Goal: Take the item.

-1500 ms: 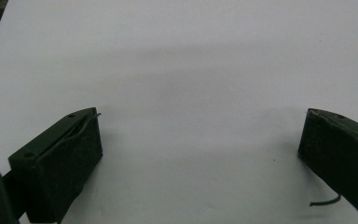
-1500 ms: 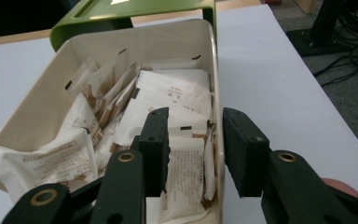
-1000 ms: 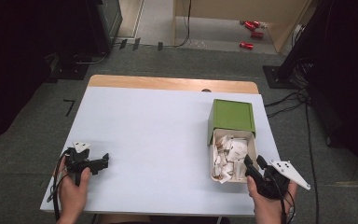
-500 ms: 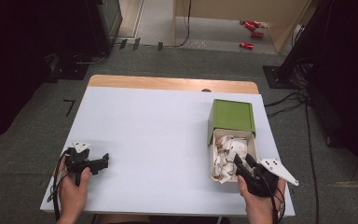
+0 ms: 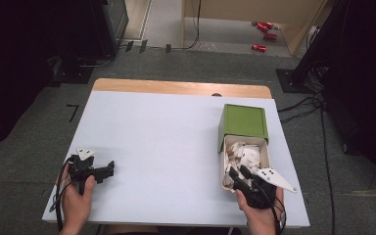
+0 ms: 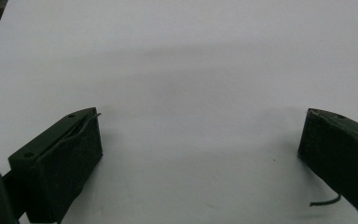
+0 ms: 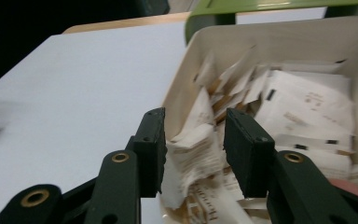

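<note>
My right hand-held gripper (image 7: 193, 149), jaws just closing around crumpled paper packets (image 7: 193, 154) at the white box's (image 5: 223, 166) near rim; left hand-held gripper (image 6: 200, 154) released over bare smooth bench (image 5: 166, 147), lower left.

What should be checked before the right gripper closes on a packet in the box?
1. Right gripper at the near end of the white box: ok.
2. Jaws have just been closing, with a crumpled paper packet between them; pads pressing on it: cannot tell.
3. One packet alone between the jaws: cannot tell, the packets overlap.
4. Green lid off the packets, at the far end: ok.
5. Left gripper open, apart from the box: ok.
</note>
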`<state>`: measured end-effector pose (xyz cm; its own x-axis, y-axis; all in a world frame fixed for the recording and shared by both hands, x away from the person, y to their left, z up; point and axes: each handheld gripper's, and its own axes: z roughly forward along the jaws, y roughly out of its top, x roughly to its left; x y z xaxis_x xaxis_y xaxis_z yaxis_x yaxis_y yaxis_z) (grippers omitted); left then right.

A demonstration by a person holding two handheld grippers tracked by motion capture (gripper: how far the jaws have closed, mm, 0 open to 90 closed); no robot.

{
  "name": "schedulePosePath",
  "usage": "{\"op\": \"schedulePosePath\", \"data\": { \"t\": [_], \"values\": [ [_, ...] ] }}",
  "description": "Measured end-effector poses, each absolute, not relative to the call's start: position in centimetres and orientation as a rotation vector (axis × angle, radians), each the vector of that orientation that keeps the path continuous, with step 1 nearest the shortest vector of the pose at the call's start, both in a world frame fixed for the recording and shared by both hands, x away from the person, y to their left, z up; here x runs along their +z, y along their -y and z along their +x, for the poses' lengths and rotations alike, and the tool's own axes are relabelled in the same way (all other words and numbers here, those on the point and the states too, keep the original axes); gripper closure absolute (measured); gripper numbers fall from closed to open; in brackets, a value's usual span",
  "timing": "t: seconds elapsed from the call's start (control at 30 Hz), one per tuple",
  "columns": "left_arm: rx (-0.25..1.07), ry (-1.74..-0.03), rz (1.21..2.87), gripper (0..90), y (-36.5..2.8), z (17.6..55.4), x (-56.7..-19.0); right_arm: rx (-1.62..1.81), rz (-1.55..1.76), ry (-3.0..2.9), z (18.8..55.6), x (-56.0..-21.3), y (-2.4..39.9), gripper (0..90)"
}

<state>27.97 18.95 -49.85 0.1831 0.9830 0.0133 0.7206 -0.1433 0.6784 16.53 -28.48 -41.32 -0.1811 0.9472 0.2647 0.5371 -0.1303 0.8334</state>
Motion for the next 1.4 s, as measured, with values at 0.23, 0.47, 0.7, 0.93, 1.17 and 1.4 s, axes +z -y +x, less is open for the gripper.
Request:
{"op": "schedulePosePath", "data": {
  "t": [0.23, 0.47, 0.7, 0.93, 1.17, 1.4],
  "values": [
    [0.638, -1.594, 1.929, 0.0, -19.0, 28.0, -49.9, 1.288, 1.599, -1.781, 16.0, -41.7, 28.5, 61.1],
    [0.638, -1.594, 1.928, 0.0, -18.9, 28.0, -49.9, 1.245, 1.57, -1.878, 16.1, -42.4, 28.6, 65.8],
    [0.638, -1.595, 1.926, 0.0, -18.9, 28.0, -49.9, 1.247, 1.619, -1.84, 16.4, -43.1, 29.1, 72.6],
    [0.638, -1.594, 1.928, 0.0, -18.9, 28.0, -49.9, 1.255, 1.594, -1.895, 16.5, -43.2, 28.6, 70.2],
    [0.638, -1.594, 1.928, 0.0, -18.9, 28.0, -49.9, 1.22, 1.627, -1.839, 16.7, -43.7, 28.8, 84.3],
    [0.638, -1.594, 1.928, 0.0, -18.9, 28.0, -49.9, 1.242, 1.653, -1.744, 16.6, -43.3, 29.2, 89.3]
  ]
}}
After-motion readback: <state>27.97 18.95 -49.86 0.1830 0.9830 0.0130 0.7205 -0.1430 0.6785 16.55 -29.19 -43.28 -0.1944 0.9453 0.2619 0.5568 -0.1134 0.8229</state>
